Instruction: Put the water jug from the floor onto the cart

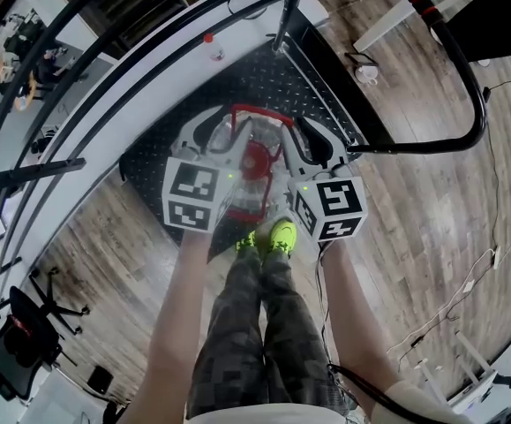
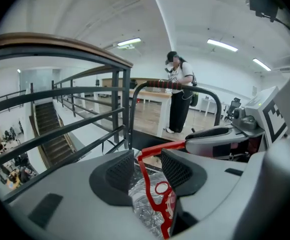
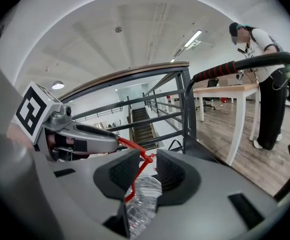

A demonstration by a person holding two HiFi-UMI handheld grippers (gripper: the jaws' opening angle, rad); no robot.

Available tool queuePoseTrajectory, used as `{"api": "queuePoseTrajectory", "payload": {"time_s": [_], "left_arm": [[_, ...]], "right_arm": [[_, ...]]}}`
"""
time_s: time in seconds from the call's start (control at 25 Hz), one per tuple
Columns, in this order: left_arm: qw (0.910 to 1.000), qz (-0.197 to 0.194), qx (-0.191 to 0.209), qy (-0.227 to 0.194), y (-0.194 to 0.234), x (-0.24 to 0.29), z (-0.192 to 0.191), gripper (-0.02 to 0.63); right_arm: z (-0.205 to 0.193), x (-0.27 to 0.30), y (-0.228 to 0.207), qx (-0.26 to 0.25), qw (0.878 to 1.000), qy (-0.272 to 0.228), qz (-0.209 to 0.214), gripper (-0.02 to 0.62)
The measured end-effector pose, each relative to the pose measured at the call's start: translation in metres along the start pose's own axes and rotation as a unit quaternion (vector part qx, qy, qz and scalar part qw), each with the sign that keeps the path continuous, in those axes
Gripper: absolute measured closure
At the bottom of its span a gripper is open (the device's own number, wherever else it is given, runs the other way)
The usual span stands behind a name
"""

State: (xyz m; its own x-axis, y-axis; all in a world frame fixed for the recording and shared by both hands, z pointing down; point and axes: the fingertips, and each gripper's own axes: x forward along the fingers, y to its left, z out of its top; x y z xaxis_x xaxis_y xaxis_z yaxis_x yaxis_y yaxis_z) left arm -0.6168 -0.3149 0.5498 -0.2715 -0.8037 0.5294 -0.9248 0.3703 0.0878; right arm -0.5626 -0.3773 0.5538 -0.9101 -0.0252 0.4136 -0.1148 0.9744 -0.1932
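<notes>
1. Legs in patterned trousers [image 1: 253, 325] and green shoes [image 1: 273, 235] fill the head view's 6 o'clock. The water jug [image 1: 248, 200] stands just beyond the toes, at 12 o'clock from them.
2. It is over the near corner of the cart [image 1: 259, 82] deck, apparently upright with its cap toward the camera. The grippers hide whether its base bears fully on the deck.
3. Its red handle [image 1: 259, 111] has a top bar running 9 to 3 o'clock with one gripper at each end, so both are equally near.
4. Left gripper [image 2: 147, 159]: released, jaws apart. The handle's strap stands between the pads, close to the 3 o'clock pad and clear of the other.
5. Right gripper [image 3: 146, 160]: jaws narrow and, as I read it, clenched on the handle's corner, with the strap lying along the 9 o'clock pad.
6. Judgement: the jug looks delivered. The coming move is letting go, each gripper drawing back toward 6 o'clock, straight off the bar, without tipping the jug.
</notes>
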Motion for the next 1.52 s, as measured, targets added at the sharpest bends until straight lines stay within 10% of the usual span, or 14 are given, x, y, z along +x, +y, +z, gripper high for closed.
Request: {"api": "queuePoseTrajectory", "payload": {"time_s": [0.6,1.04,1.16,1.52], "left_arm": [[0.9973,0.017,0.012,-0.071,0.002,-0.023,0.034,0.459],[0.9968,-0.045,-0.004,-0.067,-0.027,-0.035,0.065,0.464],[0.9953,-0.067,-0.007,-0.07,-0.041,-0.05,0.073,0.581],[0.996,-0.071,-0.033,-0.044,-0.056,-0.089,0.087,0.595]], "right_arm": [[0.002,-0.011,0.019,-0.001,1.0,0.005,0.007,0.497],[0.061,-0.029,0.041,-0.013,1.0,-0.016,0.018,0.497],[0.075,-0.04,0.053,0.004,1.0,-0.023,0.015,0.497],[0.104,-0.065,0.074,0.02,0.999,-0.01,0.037,0.499]]}}
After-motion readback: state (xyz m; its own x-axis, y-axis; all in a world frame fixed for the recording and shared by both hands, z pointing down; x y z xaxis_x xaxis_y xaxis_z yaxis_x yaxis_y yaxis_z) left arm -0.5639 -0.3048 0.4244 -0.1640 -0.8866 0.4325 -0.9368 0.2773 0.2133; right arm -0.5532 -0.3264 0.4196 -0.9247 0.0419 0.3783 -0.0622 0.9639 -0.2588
